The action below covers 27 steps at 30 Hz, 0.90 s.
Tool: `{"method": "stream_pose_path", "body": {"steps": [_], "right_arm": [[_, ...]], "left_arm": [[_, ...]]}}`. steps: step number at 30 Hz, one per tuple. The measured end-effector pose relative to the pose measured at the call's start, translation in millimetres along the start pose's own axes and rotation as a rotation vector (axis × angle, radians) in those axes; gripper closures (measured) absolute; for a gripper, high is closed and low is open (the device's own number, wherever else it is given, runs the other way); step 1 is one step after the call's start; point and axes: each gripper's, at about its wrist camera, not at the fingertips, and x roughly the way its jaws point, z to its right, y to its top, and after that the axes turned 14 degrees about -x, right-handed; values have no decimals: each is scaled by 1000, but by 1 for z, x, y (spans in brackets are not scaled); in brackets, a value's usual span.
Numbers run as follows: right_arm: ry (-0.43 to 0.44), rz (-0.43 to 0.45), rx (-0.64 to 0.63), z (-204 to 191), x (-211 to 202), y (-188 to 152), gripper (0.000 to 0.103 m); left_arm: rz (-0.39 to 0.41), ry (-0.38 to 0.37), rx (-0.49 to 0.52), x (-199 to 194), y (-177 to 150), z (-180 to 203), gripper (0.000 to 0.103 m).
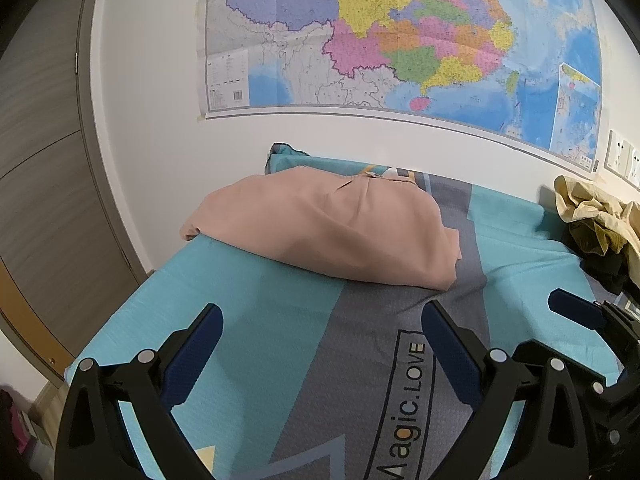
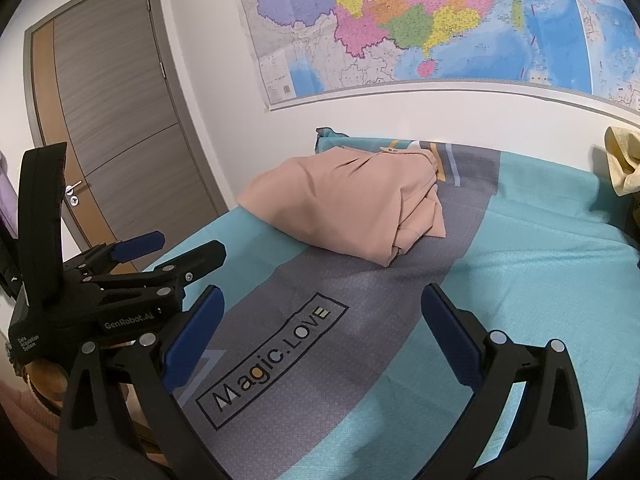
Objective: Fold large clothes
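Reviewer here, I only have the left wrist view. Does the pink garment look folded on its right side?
Observer: Yes. In the right wrist view the pink garment shows stacked folded layers at its right edge.
Operator: What stands left of the bed?
Observer: A grey wooden door with a metal handle, shut.
Operator: Is my left gripper holding anything?
Observer: No. The left gripper is open and empty, beside the open right gripper.

"Magic.LOVE" sits boxed on the grey stripe of the bed cover [image 2: 540,248], readable in both views; "GenRobot.AI" shows on the left gripper [image 2: 176,256] body, "Data Acquisition System" on its side; the wall map [image 2: 420,20] print is too small to read
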Motion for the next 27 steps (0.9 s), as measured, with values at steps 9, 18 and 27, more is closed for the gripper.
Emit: {"method": "stream_pose_path", "body": {"steps": [9, 18, 27], "right_arm": [[-1, -3, 0, 1, 0, 0, 6], [-1, -1, 0, 1, 0, -1, 6], [-3, -4, 2, 2, 1, -1, 6]], "left_arm": [[-2, -1, -2, 1, -1, 0, 7], [-7, 1, -5, 0, -1, 1, 7], [-8, 6, -8, 1, -4, 1, 7]]}}
